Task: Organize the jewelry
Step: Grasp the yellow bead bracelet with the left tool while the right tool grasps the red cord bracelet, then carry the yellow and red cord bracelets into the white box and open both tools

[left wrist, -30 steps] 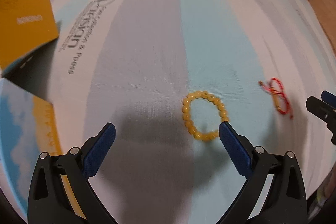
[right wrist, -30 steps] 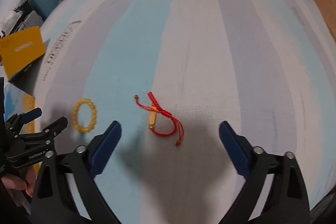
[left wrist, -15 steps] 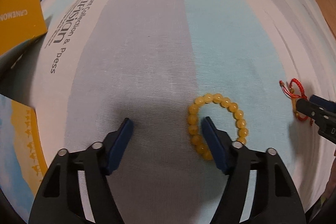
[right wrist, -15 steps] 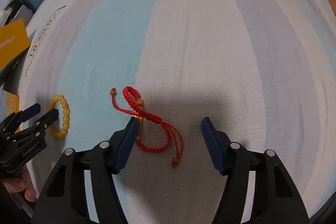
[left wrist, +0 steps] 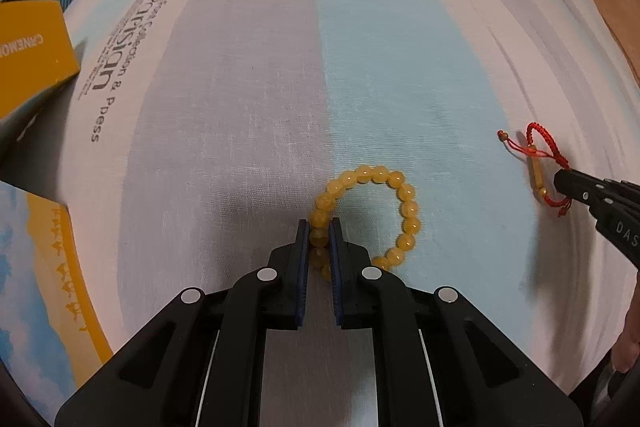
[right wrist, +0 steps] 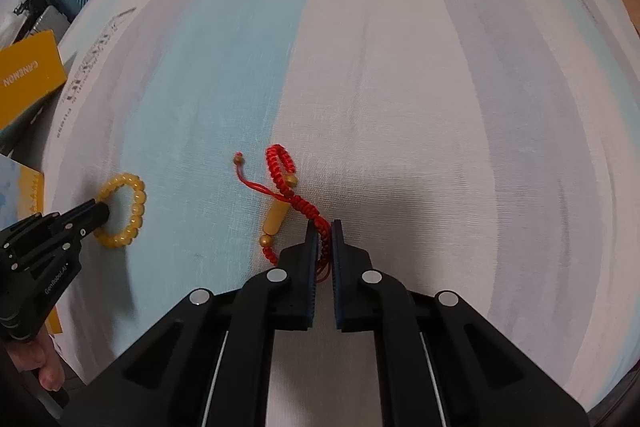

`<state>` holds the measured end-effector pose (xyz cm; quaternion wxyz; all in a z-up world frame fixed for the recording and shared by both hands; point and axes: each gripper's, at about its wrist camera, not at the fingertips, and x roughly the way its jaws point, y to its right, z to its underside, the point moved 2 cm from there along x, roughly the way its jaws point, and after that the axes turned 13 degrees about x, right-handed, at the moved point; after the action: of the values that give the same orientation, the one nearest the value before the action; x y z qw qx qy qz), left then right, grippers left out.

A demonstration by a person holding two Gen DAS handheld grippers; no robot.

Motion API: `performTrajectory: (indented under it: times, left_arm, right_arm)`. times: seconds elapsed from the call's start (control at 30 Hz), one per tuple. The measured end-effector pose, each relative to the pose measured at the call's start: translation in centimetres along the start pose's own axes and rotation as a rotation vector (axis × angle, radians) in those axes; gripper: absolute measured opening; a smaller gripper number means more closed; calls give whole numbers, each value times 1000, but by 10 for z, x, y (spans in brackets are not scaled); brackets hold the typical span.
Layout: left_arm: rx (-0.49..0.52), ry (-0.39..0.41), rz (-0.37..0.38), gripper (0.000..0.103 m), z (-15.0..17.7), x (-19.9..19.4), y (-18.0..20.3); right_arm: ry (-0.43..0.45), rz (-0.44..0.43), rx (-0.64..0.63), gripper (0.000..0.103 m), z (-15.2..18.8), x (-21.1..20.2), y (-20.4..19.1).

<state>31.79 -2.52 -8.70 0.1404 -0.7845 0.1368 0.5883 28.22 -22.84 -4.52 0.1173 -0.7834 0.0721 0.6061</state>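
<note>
**Now both grippers have their bracelets**

Already each hand has closed on its own piece. The left gripper (left wrist: 319, 227) has just been closing, and its pads now pinch the yellow bead bracelet (left wrist: 404, 195) at the near-left part of the ring; the rest of the loop lies flat on the striped bedsheet (left wrist: 240, 87), spreading toward one o'clock from the fingertips. The right gripper (right wrist: 323, 229) has likewise just been closing, and it clamps the red cord bracelet (right wrist: 282, 163) on its braided cord (the thin tail strands run down between the pads). From that grip the cord's long axis runs up toward eleven o'clock, with the yellow tube bead just left of the fingertips.

Count: two bracelets, two grippers, one apiece, so neither hand needs to reach across. A yellow box (left wrist: 28, 47) sits at the sheet's edge around ten o'clock in the left view, likely the destination; the left hand looks nearer to it.
</note>
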Motion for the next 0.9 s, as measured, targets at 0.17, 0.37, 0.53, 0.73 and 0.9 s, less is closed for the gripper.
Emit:
performTrajectory:
  times: [0.17, 0.37, 0.53, 0.73, 0.9]
  left_arm:
    - [9, 22, -11, 9, 1, -18, 5]
    - [15, 54, -28, 9, 0, -42, 6]
    - [22, 83, -40, 9, 1, -67, 9]
    - [26, 122, -56, 9, 5, -100, 15]
    - [27, 137, -69, 9, 13, -122, 15]
  right_arm:
    - [27, -12, 5, 5, 0, -17, 0]
    - [64, -29, 14, 5, 3, -43, 0]
    - [91, -43, 13, 5, 2, -59, -10]
    - [130, -50, 5, 5, 9, -85, -19]
    - [154, -54, -5, 5, 20, -108, -23]
